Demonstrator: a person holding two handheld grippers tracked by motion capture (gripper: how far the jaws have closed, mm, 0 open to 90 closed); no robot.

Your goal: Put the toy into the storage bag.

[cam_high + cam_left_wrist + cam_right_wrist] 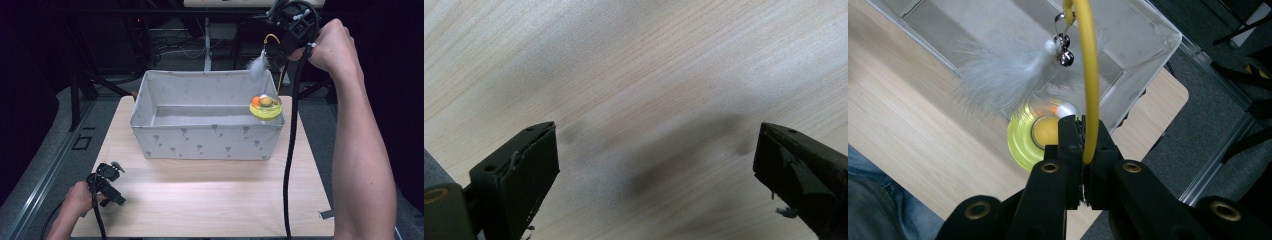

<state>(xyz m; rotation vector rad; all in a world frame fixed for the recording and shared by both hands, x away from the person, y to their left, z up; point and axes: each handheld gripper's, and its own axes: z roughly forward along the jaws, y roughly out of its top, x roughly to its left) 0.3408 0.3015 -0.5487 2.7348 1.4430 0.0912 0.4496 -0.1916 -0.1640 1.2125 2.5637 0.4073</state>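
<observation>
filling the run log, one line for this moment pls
right gripper: shut on yellow toy wand, held over bin | left gripper: open, above table

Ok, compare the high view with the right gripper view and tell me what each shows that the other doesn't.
High view alone: the left gripper resting low on the table's near left, and the fabric bin whole, with its patterned front wall.

Right gripper view alone: the right gripper's fingers shut on the yellow wire, and a small bell at the feather's clip.

Both: the white feather, the round yellow toy base hanging at the bin's right end, and the wooden table.
</observation>
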